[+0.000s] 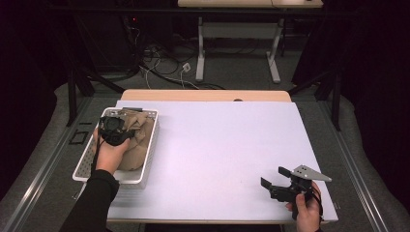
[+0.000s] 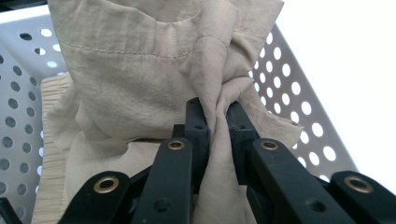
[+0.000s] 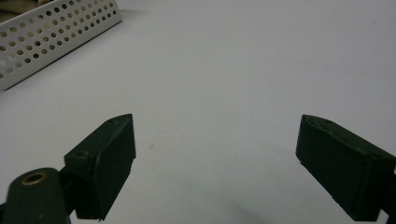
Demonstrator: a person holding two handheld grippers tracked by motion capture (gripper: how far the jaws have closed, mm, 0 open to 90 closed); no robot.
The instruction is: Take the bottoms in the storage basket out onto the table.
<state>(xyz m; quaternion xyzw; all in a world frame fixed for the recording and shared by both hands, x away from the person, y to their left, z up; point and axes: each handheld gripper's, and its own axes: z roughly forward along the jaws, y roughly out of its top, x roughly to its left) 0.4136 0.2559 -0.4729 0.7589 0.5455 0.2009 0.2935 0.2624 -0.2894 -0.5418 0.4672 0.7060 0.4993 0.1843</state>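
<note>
A beige cloth garment (image 1: 137, 140) lies bunched in a white perforated basket (image 1: 149, 150) at the table's left. My left gripper (image 1: 115, 129) reaches down into the basket and is shut on a fold of the cloth (image 2: 154, 70), which is pinched between its two black jaws (image 2: 218, 122). My right gripper (image 1: 274, 177) rests low over the white table near the front right corner, held by a hand, with its jaws wide open and nothing between them (image 3: 215, 154).
The white board (image 1: 217, 150) covers most of the wooden table. The basket's perforated wall (image 3: 51, 32) lies far left of the right gripper. Cables and a second table's legs (image 1: 200, 48) stand on the floor beyond. Dark surroundings flank both sides.
</note>
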